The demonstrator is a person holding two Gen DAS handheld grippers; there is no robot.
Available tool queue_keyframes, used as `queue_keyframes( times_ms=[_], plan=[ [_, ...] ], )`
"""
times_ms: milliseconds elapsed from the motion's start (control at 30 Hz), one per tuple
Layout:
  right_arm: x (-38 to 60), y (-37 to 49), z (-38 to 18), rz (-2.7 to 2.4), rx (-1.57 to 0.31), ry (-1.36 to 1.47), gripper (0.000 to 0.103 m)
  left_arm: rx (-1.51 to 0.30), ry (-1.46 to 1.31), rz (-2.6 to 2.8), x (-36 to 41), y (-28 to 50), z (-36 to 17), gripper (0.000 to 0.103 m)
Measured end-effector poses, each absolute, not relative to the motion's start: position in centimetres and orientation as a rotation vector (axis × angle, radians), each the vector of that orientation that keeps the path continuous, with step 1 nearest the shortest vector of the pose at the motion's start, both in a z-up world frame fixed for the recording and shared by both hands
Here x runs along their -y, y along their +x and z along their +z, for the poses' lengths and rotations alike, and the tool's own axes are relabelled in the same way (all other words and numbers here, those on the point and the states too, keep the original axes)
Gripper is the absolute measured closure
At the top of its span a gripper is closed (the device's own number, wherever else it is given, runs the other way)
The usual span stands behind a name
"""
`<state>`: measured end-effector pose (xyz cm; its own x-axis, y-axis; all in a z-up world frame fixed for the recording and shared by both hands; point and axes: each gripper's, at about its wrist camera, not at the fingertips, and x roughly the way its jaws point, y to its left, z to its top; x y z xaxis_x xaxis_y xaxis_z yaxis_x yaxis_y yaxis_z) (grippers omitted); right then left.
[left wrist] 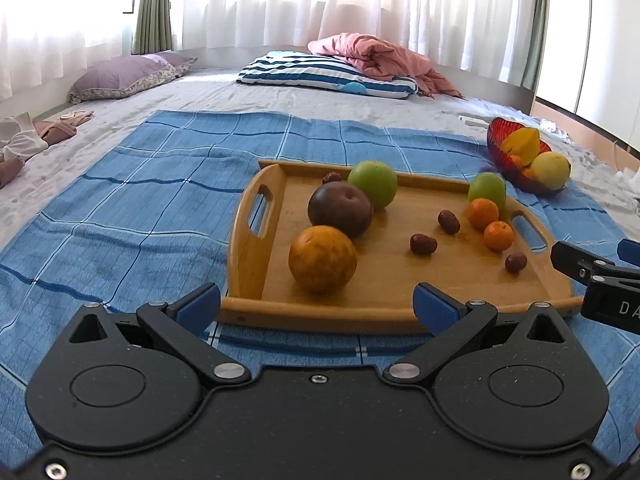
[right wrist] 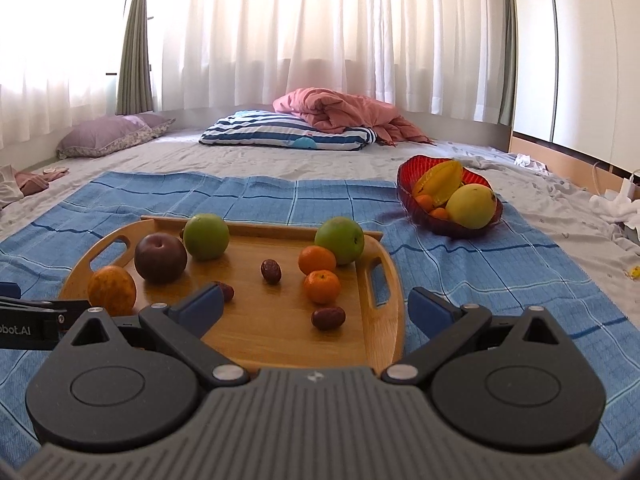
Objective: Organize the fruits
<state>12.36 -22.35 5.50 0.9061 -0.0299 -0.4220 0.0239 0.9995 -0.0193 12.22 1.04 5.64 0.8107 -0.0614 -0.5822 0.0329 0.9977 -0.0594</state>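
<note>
- Left gripper [left wrist: 316,304] gapes wide, empty, at lower centre before the wooden tray [left wrist: 460,280].
- Right gripper [right wrist: 316,306] likewise wide, empty.
- Red bowl [right wrist: 408,192] sits upper right.

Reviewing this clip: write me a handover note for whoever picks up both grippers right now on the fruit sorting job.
Left gripper: open, empty, at the near edge of the wooden tray.
Right gripper: open, empty, above the tray's near right corner.
On the tray: two green fruits, a dark plum, a large orange fruit, two small oranges and small dark red fruits.
Red bowl, right of the tray on the blue cloth, holds a starfruit, a yellow fruit and small oranges.
Left to do, probably: move the tray fruit.
</note>
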Motion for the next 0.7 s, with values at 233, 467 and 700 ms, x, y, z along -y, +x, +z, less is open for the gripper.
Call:
queue_keyframes(
  times_ms=[233, 467, 700],
  plan=[
    [22.4, 11.1, 4.6, -0.05, -0.427, -0.005, 0.0, -0.613, -0.024, -0.05, -0.8, 11.1, 4.9, 0.0],
    [22.6, 10.1, 3.7, -0.052, -0.412, 0.014, 0.0, -0.611, -0.003, -0.046, -0.4, 10.3, 4.0, 0.0],
    [22.2, 9.1, 2.7, -0.048, -0.395, -0.007, 0.0, -0.624, -0.01, -0.051, -0.3, 9.5, 2.7, 0.0]
  ],
)
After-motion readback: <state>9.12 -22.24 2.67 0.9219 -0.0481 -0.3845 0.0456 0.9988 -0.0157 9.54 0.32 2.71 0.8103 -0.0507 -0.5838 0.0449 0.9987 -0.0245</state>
